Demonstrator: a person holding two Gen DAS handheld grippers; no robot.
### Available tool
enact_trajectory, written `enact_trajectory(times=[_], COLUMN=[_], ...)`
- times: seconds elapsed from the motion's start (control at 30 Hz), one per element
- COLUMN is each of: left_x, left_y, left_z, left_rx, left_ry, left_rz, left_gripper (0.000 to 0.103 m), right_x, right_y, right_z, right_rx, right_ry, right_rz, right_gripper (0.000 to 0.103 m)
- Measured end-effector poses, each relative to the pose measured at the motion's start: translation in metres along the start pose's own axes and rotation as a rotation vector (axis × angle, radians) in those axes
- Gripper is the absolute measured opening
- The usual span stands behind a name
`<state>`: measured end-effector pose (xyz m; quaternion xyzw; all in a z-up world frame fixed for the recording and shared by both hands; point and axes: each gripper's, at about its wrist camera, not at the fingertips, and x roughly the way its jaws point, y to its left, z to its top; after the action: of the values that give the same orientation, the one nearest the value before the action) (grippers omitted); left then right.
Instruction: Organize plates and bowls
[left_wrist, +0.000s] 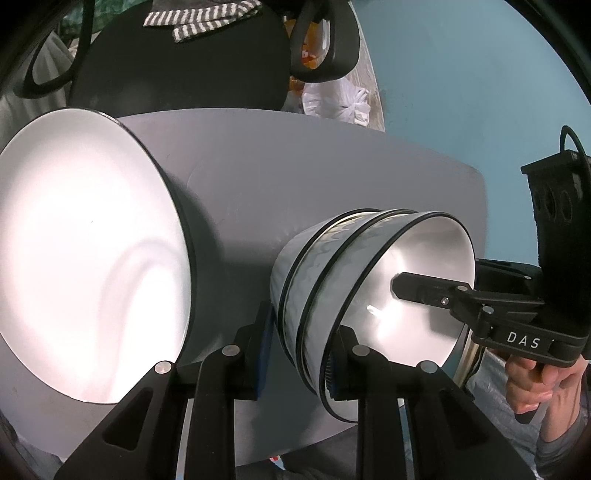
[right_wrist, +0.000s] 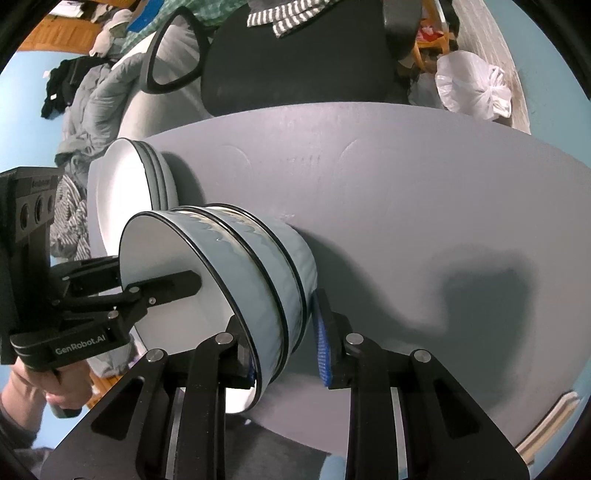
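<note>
We have both grippers on the stack of bowls (left_wrist: 369, 295), three nested by the look of the rims, standing near the front edge of the grey table (right_wrist: 406, 184). The left gripper (left_wrist: 299, 354) is clamped across the stack's wall on one side, one finger inside the top bowl and one outside, and the right gripper (right_wrist: 284, 350) is clamped the same way on the opposite side. The stack of plates (right_wrist: 129, 184) sits close by, toward the table's left edge. We judge the bowls to be glazed ceramic: stiff, fairly heavy as a stack, slick under the pads and easy to chip, so holding opposite walls with both grippers suits them. On the right gripper's body we read "DAS"; on the left gripper's body, "GenRobot.AI".
</note>
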<state>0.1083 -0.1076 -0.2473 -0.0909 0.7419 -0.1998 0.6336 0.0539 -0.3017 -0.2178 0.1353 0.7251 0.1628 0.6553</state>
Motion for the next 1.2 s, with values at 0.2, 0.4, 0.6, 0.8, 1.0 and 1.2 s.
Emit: enact_trajectory(times=[0.2,0.4,0.6,0.8,1.0,1.2], left_x=[-0.001,-0.006,-0.023,-0.041,-0.056,-0.065], left_y=[0.001,0.001,0.005,0.014,0.034,0.069], left_z=[-0.001,-0.002,-0.003,-0.003,0.0,0.005], left_rx=[0.003,0.01,0.029,0.034,0.023,-0.025], left_ry=[-0.006,-0.014,-0.039,-0.073,-0.107,-0.129], left_rz=[0.001,0.001,0.012,0.025,0.041,0.055], left_gripper=[0.023,0.023,0.023,0.023,0.023,0.023], right_x=[-0.002,-0.004,-0.009,-0.014,-0.009,0.007], right_y=[0.006,0.016,0.037,0.063,0.091,0.121], right_z=[-0.005,-0.009,-0.01,-0.008,0.006,0.026], right_rx=[0.011,0.015,0.01,-0.006,-0.038,-0.072], right_ry=[-0.007,-0.013,-0.032,-0.052,-0.061,-0.057], right_rz=[0.007,0.005,0.005,0.006,0.003,0.011], right_gripper=[0.025,0.025,0.025,0.025,0.025,0.025])
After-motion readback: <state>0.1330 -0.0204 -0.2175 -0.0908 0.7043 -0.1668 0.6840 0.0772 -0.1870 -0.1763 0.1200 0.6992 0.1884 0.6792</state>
